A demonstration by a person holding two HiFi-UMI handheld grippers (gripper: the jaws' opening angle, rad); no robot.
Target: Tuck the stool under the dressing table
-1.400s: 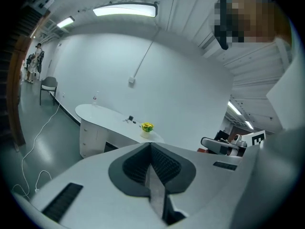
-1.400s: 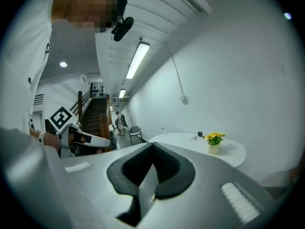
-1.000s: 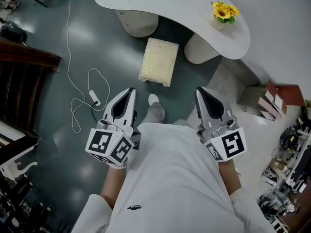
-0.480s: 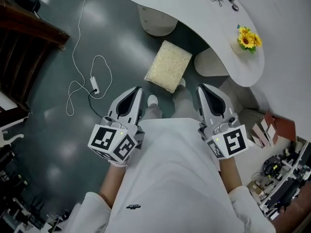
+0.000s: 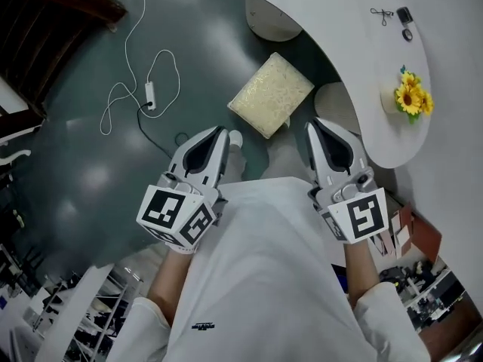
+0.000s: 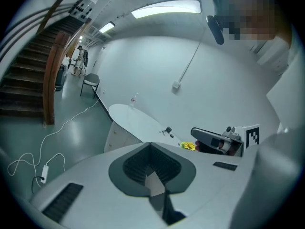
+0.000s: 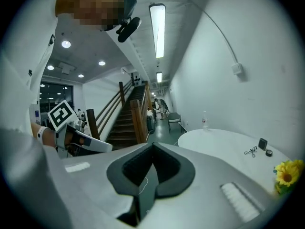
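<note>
The left tongs (image 5: 219,133) and right tongs (image 5: 312,126), both closed and empty, have drawn nearer the cream square cushioned stool (image 5: 272,94), still mostly outside the white curved worktop (image 5: 339,21).

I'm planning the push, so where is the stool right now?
In the head view the stool stands at upper centre, just off the left edge of the white dressing table, in full view and not yet under its top.

The person has stepped closer. The stool (image 5: 272,95) now lies just ahead of the left claw (image 5: 217,133) and the right claw (image 5: 312,128). The worktop (image 5: 339,13) and its flowers (image 5: 411,100) have swung to the head view's upper right.
</note>
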